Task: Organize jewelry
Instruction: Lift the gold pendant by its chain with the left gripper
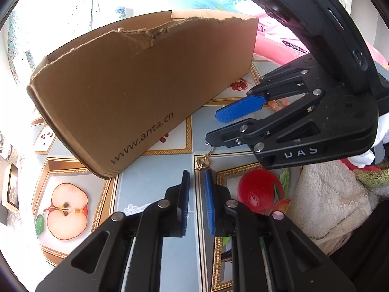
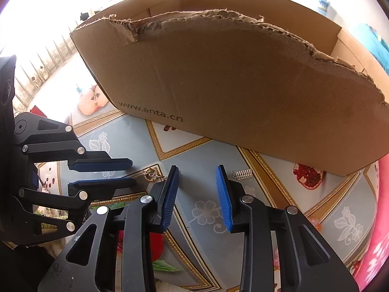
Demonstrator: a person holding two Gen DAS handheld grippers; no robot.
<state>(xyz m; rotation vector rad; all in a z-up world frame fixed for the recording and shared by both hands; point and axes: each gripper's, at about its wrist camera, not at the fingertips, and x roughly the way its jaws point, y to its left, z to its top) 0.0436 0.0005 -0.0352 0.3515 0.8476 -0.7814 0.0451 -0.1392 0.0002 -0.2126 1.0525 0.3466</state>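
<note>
- Left claw (image 1: 196, 189) is nearly closed, a thin gap between its blue pads, gripping nothing.
- Right claw (image 2: 197, 196) stands partly open and empty.
- A small gold chain-and-ring jewelry piece (image 2: 152, 173) lies on the fruit-patterned table (image 2: 136, 136), touching the right claw's left fingertip.
- A torn brown cardboard box (image 2: 243, 85) stands behind.

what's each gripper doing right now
left gripper: barely open, holding nothing
right gripper: open, holding nothing; gold chain by one fingertip
</note>
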